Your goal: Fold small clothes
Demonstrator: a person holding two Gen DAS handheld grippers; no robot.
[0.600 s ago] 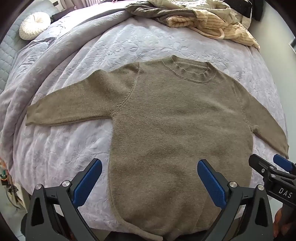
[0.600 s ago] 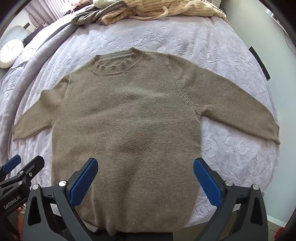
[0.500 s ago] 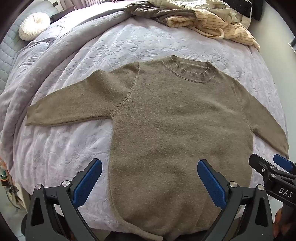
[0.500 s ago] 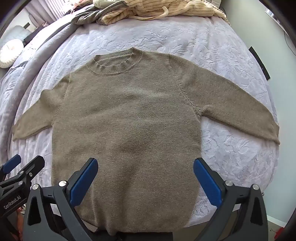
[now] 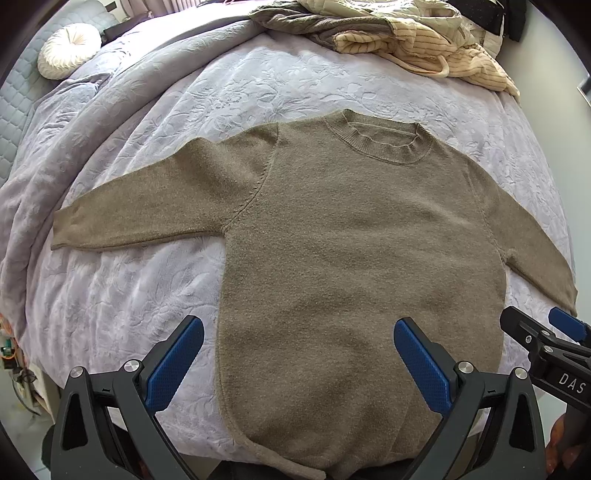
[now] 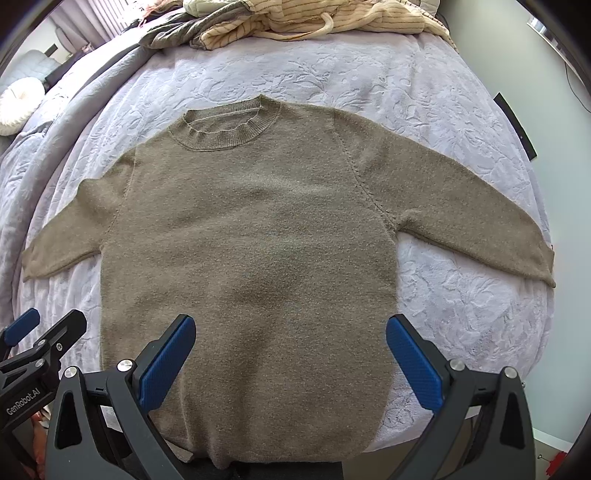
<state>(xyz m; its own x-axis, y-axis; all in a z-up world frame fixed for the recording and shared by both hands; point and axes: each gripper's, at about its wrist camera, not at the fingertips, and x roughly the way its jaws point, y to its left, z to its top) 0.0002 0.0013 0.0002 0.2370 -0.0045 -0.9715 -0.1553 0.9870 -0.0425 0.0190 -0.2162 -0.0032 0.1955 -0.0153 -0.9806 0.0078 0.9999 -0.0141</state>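
A bed (image 5: 258, 85) with a pale lilac embossed cover fills both views. A brown sweater (image 5: 362, 251) lies flat on it, front up, neck away from the cameras, both sleeves spread out to the sides, hem at the near edge. A heap of clothes (image 5: 399, 33) in cream stripe and grey sits at the far end, well apart from the sweater. A round white cushion (image 5: 68, 50) rests far left. The left gripper (image 5: 295, 354) and right gripper (image 6: 290, 354) hover above the hem, jaws wide apart, holding nothing
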